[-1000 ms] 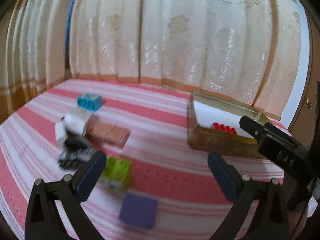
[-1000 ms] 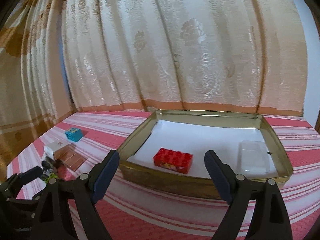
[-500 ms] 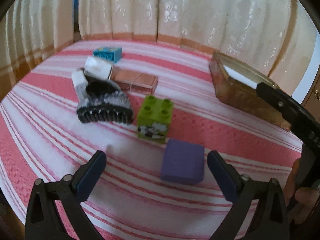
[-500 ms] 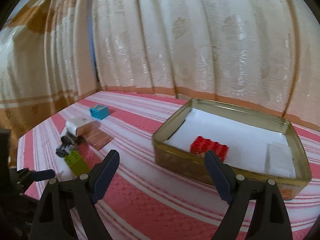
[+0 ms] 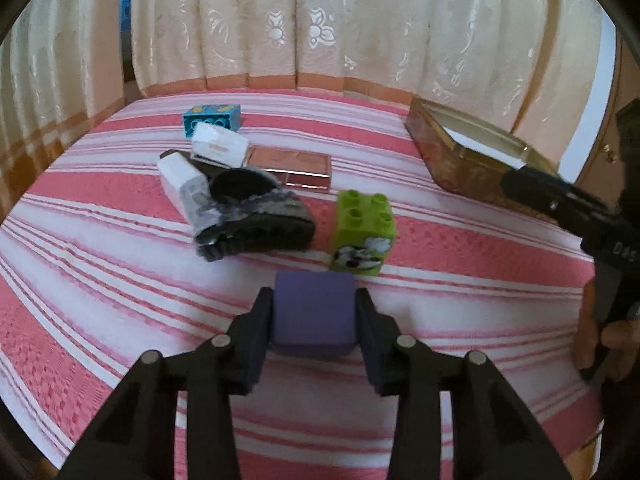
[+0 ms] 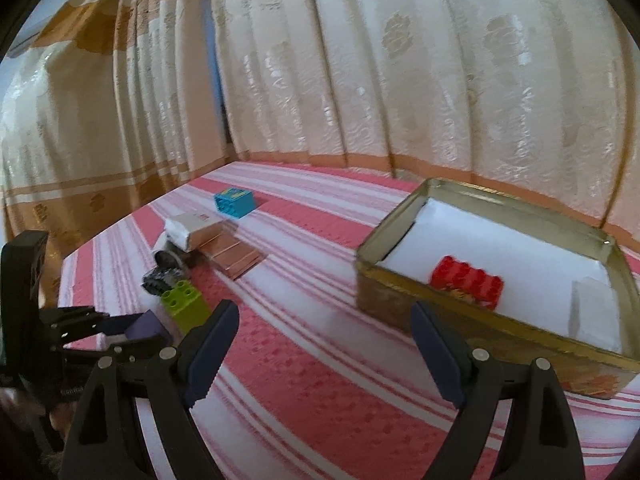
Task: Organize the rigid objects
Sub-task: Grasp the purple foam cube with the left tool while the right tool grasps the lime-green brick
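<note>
A purple block lies on the pink striped cloth, between the fingers of my left gripper. The jaws are closing and both pads touch its sides. From the right wrist view the same gripper sits low at the left with the purple block in it. My right gripper hovers open and empty over the cloth, left of the gold tin. A red brick and a clear box lie inside the tin.
Just behind the purple block stands a green brick. Left of it lie a black tracked toy, white boxes, a copper palette and a blue brick. Curtains close off the far side.
My left gripper came down and forward over the purple block, and its jaws went from wide apart to closed against the block's sides. The right gripper swung left, away from the tin.
</note>
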A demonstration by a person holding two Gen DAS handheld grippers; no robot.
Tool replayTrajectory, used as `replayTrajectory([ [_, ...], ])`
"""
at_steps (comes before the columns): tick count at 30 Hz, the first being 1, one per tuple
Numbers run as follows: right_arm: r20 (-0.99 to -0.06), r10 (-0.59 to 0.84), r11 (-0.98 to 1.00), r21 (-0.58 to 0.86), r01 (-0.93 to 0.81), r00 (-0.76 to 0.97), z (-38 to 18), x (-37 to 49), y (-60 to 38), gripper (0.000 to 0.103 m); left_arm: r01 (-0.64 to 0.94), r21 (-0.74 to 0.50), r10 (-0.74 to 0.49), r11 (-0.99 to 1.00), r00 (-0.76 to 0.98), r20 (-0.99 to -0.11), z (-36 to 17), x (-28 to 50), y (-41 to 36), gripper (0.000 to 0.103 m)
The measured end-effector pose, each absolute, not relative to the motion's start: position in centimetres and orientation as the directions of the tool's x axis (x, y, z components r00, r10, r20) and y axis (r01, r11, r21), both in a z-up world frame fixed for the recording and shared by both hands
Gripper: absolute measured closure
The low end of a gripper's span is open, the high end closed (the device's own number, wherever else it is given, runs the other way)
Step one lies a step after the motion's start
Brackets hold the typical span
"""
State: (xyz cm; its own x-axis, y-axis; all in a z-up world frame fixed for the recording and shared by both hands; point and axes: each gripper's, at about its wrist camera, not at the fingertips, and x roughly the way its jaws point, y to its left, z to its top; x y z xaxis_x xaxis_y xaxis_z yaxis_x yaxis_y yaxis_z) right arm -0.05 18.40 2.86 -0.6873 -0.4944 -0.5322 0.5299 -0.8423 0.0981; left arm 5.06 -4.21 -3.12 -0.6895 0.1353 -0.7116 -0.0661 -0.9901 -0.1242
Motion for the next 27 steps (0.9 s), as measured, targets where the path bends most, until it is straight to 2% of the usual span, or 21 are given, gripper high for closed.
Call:
replayTrajectory([
  [8,-0.587,-0.567,-0.778,0.152,0.609,-0.577,2.0,-0.1,14.3,0.015,-0.101,-0.148,0.176,-0.984,-0.693,-0.699,-3.1,5.3,-5.4,0.064],
  [15,-0.644,-0.593,-0.715,0.145,0.684,-0.483,1.0,-0.9,9.1,0.015,-0.086,-0.162,0.174,-0.983,-0.705,-0.688,-3.1,6.0,-7.3,0.064],
  [21,-0.702,-0.567,-0.692,0.121,0.712,-0.432,0.1,-2.1,6.1,0.016,-0.062,-0.176,0.168,-0.982,-0.710,-0.683,-3.1,5.9,-8.8,0.064],
  [24,-0.733,-0.550,-0.669,0.099,0.737,-0.401,-0.4,-2.0,5.0,0.034,-0.063,-0.171,0.164,-0.983,-0.713,-0.682,-3.2,5.9,-8.7,0.064],
  [26,-0.747,-0.540,-0.656,0.085,0.750,-0.387,-0.7,-1.8,4.5,0.036,-0.058,-0.168,0.158,-0.984,-0.716,-0.680,-3.2,5.8,-8.6,0.064],
  [27,-0.749,-0.538,-0.652,0.078,0.754,-0.387,-0.7,-1.7,4.3,0.044,-0.054,-0.167,0.155,-0.984,-0.717,-0.680,-3.2,5.8,-8.5,0.064],
])
